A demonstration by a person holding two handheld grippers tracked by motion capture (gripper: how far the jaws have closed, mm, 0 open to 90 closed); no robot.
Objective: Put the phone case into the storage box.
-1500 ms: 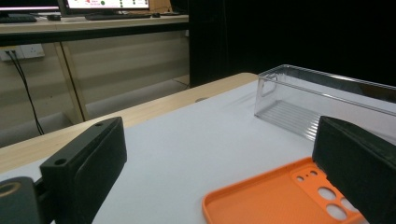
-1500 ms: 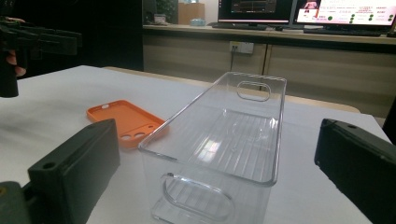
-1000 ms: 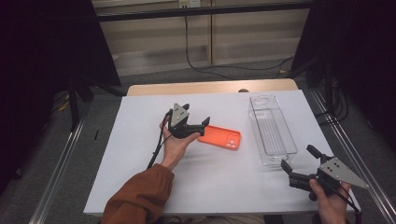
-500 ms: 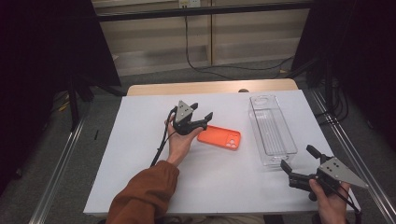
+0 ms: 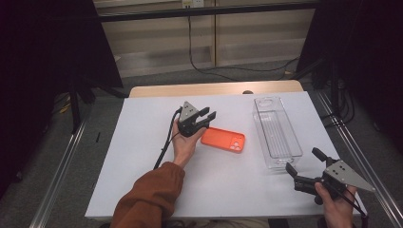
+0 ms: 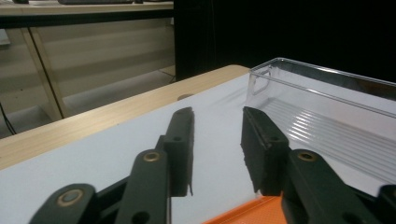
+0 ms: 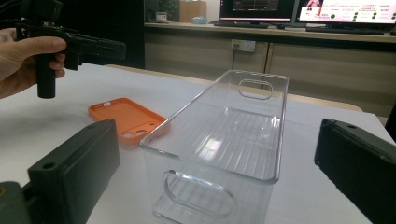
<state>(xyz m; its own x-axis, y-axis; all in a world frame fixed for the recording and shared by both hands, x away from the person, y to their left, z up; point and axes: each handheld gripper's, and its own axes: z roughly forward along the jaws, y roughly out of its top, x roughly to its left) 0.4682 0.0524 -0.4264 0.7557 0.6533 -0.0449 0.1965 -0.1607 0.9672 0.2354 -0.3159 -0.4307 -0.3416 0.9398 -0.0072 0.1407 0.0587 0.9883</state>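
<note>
White table top (image 5: 142,156), grey carpet floor (image 5: 157,80), dark curtains (image 5: 43,42), lit monitors (image 7: 299,9)

White table (image 5: 142,156), black cable (image 5: 199,52) on floor, lit monitors (image 7: 299,9) behind

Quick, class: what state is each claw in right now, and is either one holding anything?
Left claw: open, jaws have just been closing, nothing between them; orange case lies just below.
Right claw: wide open, empty, facing the clear bin.

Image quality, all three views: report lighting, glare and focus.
High view: white table lit evenly, surroundings dark; orange phone case sharp. Left gripper view: jaws close and soft, background black at right. Right gripper view: clear bin shows glints on its rim, jaws blurred.
</note>
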